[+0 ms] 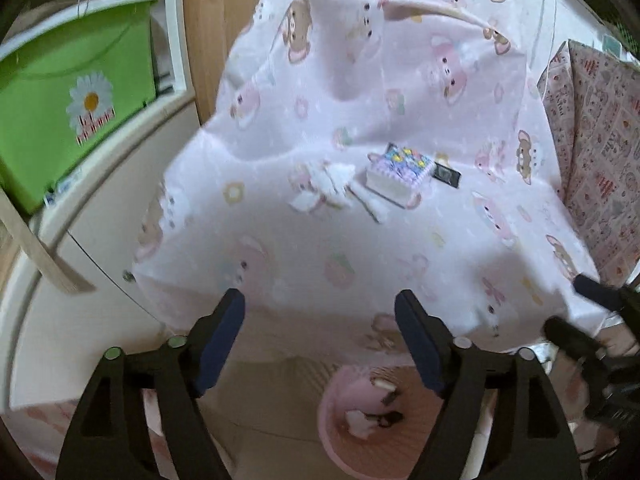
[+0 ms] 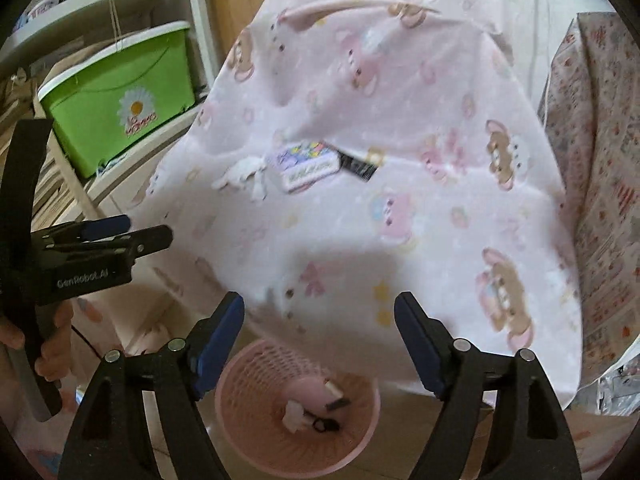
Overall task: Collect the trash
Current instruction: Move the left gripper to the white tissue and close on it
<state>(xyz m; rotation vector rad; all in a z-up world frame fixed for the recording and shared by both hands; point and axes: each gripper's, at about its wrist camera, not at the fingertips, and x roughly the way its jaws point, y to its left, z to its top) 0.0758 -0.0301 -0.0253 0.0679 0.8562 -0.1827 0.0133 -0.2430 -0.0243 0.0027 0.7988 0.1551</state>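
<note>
Both left tongs [image 1: 320,312] and right tongs [image 2: 319,312] hang wide open and empty above the bed's [image 1: 400,100] near edge. On the pink sheet lie crumpled tissues [image 1: 328,188], touching a small box [image 1: 400,176], with a black wrapper [image 1: 447,175] just beyond it. A pink basket [image 2: 240,400] on the floor below already holds scraps; a green bin [image 1: 60,100] sits on the shelf at left.

The left black plastic two-finger gripper [image 1: 319,320] has angular triangular arms with cut-out windows, silver round pivot pins and dark blue rubber finger pads [image 1: 224,336]. The right black plastic two-finger gripper [image 2: 319,320] is built the same; its view shows the left unit's body printed "GenRobot.AI" in white, with small screws, and a bare-skinned hand [image 2: 48,344] around its grey-and-black handle.
</note>
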